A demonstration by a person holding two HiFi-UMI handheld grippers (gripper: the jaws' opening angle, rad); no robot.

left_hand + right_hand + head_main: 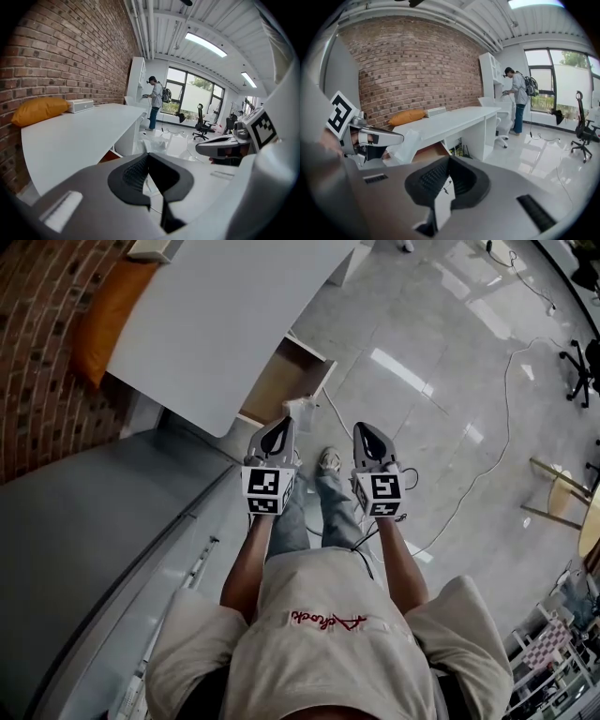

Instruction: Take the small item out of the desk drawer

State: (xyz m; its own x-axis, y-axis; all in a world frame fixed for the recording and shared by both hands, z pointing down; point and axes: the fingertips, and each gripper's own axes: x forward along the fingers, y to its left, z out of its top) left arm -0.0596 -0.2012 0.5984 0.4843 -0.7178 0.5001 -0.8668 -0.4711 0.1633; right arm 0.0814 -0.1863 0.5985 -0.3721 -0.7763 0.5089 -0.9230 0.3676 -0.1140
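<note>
Drawer (281, 381) of white desk (216, 315) stands open at 12 o'clock from left gripper (278, 430); contents can't be made out. Left gripper and right gripper (371, 432) both clenched, empty.

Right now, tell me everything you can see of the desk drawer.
The drawer stands pulled out from under the white desk, the rest of it hidden beneath the top. Its floor looks like brown wood; its walls are white. No item shows on the bare part. The left gripper and right gripper, both shut, hang short of it.
</note>
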